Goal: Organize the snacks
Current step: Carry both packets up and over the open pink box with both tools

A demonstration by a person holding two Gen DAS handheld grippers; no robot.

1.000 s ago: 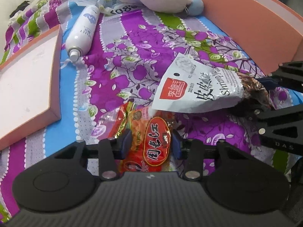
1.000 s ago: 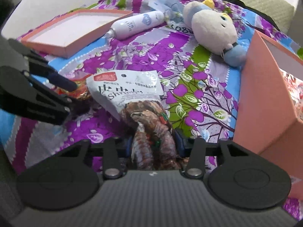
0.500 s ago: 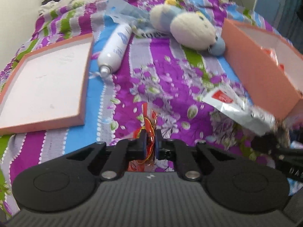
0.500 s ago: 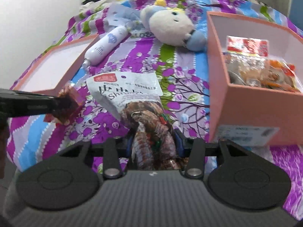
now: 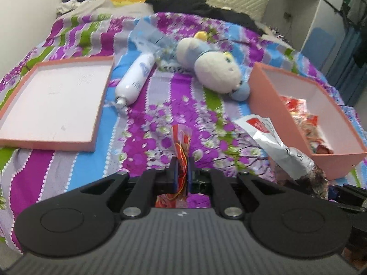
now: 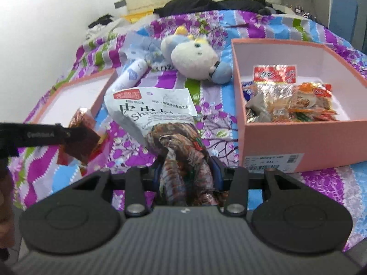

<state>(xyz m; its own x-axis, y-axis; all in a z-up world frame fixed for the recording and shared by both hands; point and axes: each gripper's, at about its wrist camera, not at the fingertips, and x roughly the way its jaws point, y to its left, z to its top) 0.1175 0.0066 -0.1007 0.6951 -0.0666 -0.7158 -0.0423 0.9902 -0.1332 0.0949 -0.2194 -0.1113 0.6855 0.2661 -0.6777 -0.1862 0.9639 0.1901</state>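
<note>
My left gripper (image 5: 182, 167) is shut on a red and orange snack packet (image 5: 182, 144), held edge-on above the bed; from the right wrist view the packet (image 6: 80, 135) hangs at the left gripper's tip (image 6: 68, 134). My right gripper (image 6: 187, 167) is shut on the brown end of a white snack bag (image 6: 151, 112), also lifted; in the left wrist view this bag (image 5: 275, 142) hangs beside the pink box (image 5: 286, 123). The open pink box (image 6: 298, 137) holds several snack packets (image 6: 289, 100).
A pink box lid (image 5: 50, 103) lies open side up at the left. A white bottle (image 5: 135, 80), a plush toy (image 5: 215, 71) and a clear plastic bag (image 5: 149, 39) lie on the purple floral bedspread (image 5: 160, 105) behind. Dark clothes (image 5: 199, 4) lie at the bed's head.
Both grippers have risen from the bedspread with their snacks. The left jaws closed tight on the red packet. The pink box's inside has come into view.
</note>
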